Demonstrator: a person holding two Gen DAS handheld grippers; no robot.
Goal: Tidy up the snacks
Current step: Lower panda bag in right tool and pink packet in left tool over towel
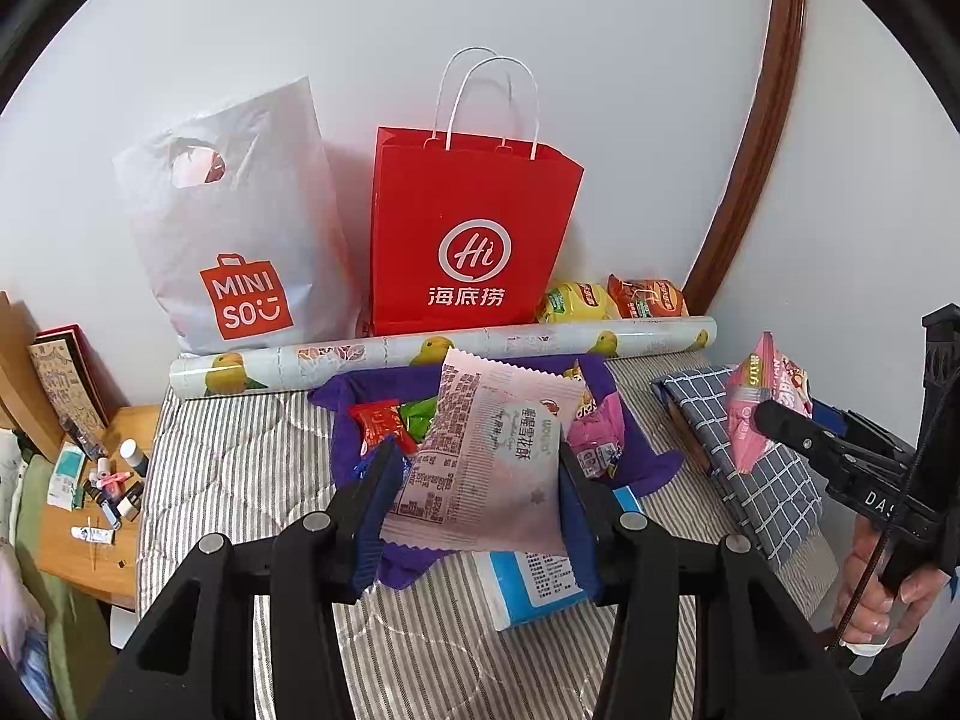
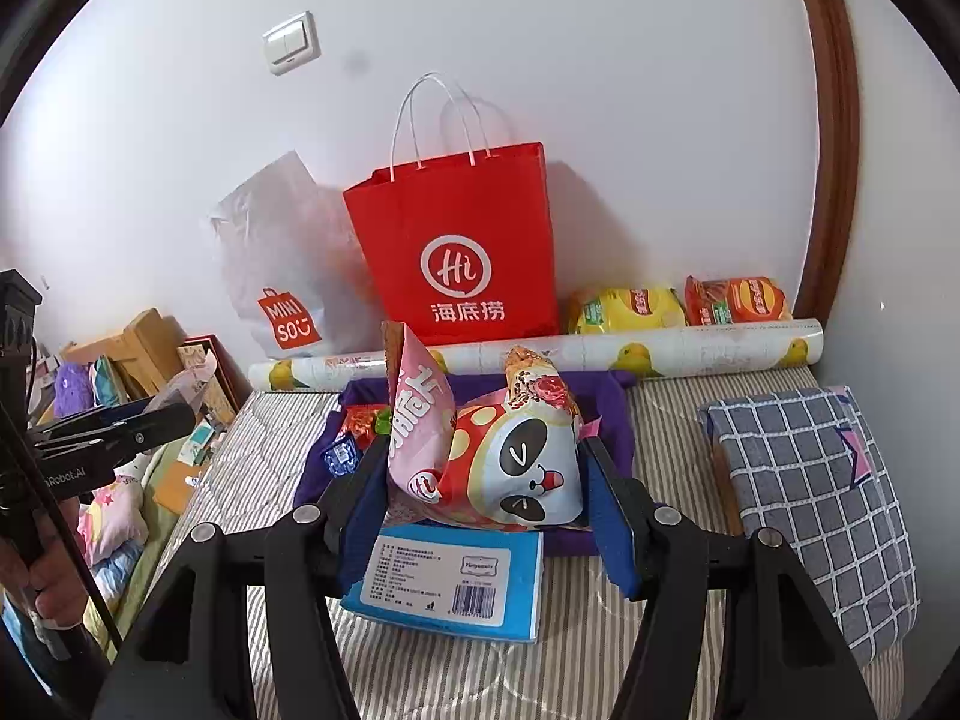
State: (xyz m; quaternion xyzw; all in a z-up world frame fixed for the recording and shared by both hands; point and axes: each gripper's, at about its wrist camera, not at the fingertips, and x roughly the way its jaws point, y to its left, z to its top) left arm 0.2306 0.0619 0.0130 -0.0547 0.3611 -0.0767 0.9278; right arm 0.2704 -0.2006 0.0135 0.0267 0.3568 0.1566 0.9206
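Pale pink snack packet (image 1: 489,450) clamped between the left gripper (image 1: 477,480) fingers, held above the purple fabric bin (image 1: 630,456), back label facing the camera. Past those fingers, inside the bin: a red wrapped sweet (image 1: 381,423), a green one (image 1: 420,414), a pink packet (image 1: 594,438).

Right gripper (image 2: 483,480) fingers clamped on two packets side by side: a pink bag (image 2: 414,426) against the left finger, a panda-face bag (image 2: 522,456) against the right. Both held over the near edge of the same bin (image 2: 621,426).

Below both pairs of fingers, a blue box (image 2: 456,582) lies on the striped bed (image 2: 660,414), touching the bin's near side. Beyond the bin: a roll of duck-print paper (image 2: 690,348), then a red paper bag (image 2: 462,252) and a white Miniso bag (image 1: 240,228) against the wall. Right of the red bag, a yellow snack bag (image 2: 627,309) and an orange one (image 2: 735,300). Right of the fingers, a folded checked cloth (image 2: 804,468).
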